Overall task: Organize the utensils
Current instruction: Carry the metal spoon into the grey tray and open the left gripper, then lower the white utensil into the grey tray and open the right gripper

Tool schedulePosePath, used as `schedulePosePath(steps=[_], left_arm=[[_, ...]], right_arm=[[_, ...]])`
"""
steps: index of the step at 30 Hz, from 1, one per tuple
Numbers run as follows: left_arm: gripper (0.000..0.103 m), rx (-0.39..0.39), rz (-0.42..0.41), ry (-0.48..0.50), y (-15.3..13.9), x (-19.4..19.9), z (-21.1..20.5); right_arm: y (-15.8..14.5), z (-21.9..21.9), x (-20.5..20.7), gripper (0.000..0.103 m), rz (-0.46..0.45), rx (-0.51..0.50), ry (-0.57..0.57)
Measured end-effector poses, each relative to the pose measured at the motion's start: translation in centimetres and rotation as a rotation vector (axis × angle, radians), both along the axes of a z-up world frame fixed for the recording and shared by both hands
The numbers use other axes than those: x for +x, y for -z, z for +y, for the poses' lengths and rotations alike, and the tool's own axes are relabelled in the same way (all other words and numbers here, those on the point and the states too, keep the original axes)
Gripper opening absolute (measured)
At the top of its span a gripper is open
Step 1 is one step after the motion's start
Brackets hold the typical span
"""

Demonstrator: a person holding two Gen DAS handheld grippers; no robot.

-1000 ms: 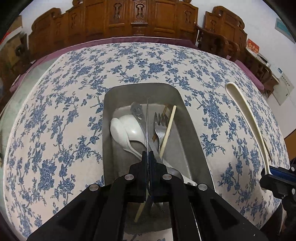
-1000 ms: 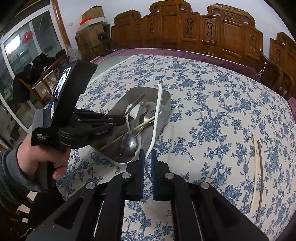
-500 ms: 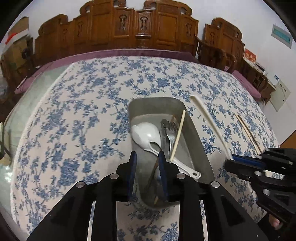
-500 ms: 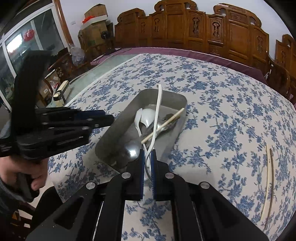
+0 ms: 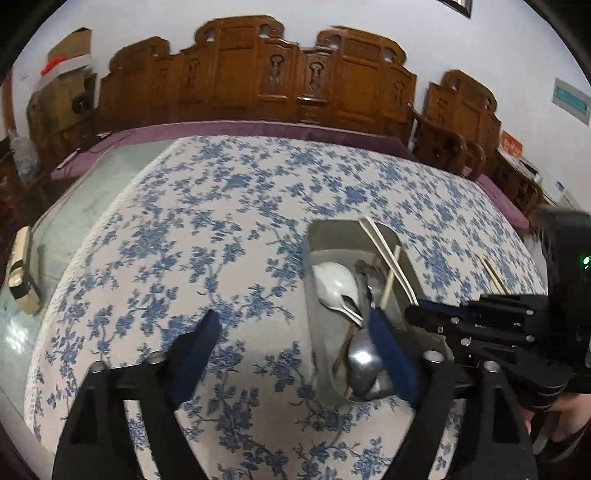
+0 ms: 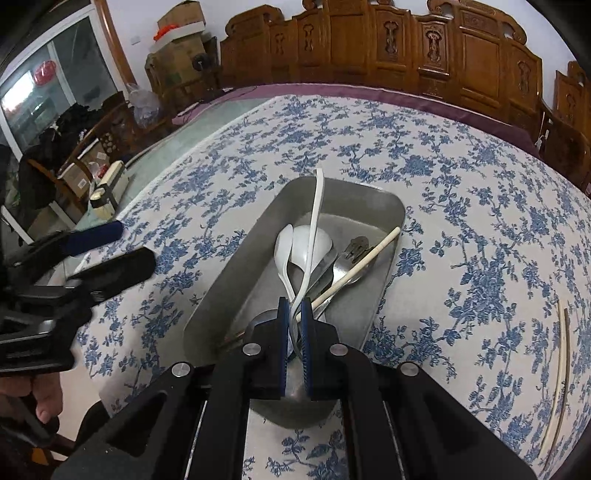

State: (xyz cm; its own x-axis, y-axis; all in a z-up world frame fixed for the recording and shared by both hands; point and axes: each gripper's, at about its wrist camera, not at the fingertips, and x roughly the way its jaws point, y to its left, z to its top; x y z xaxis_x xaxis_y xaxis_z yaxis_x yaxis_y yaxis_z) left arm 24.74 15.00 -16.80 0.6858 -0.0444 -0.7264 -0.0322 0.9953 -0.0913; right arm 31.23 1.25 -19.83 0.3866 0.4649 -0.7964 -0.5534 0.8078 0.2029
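Note:
A metal tray (image 6: 232,269) (image 5: 332,223) on the blue-flowered cloth holds a white spoon (image 5: 332,284), a metal spoon (image 5: 364,362), a fork (image 6: 345,262) and one pale chopstick (image 6: 369,256). My right gripper (image 6: 295,317) (image 5: 424,315) hangs over the tray's near end, shut on the handle of a long white spoon (image 6: 314,229) (image 5: 384,243) whose far end reaches past the far rim. Left of the tray, my left gripper (image 5: 291,332) (image 6: 122,247) has its jaws opening wide, with only cloth between them. Two more chopsticks (image 6: 561,369) (image 5: 493,275) lie on the cloth to the right.
Carved wooden chairs (image 6: 443,48) line the far side of the table. A small cream box (image 5: 20,269) (image 6: 107,188) sits on the bare glass at the left edge. Cardboard boxes (image 6: 177,33) stand behind. A person's hand (image 6: 40,391) grips the left tool.
My left gripper let go of a thin metal utensil in the tray, opened wide and pulled back to the left. My right gripper carried the long white spoon from beside the tray to above it.

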Motion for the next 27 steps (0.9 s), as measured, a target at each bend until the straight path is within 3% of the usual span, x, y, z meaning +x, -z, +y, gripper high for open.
schedulePosePath(steps=[7,10,20,27], left_arm=[[0.089,0.037,-0.019,-0.041,0.0,-0.2,1.4],[0.089,0.027,-0.015,-0.046,0.1,-0.2,1.7],[0.089,0.039,-0.021,-0.008,0.4,-0.8,-0.1],[0.089,0.041,-0.048,0.017,-0.6,-1.8,-2.2]], right_arm=[[1.2,0.4,0.6,0.010,0.025,0.020,0.016],[1.4,0.3,0.5,0.026,0.026,0.039,0.010],[-1.0,-2.6,-1.3,0.026,-0.044,0.075,-0.007],[-3.1,-6.2,-2.3,0.026,-0.107,0.037,-0.002]])
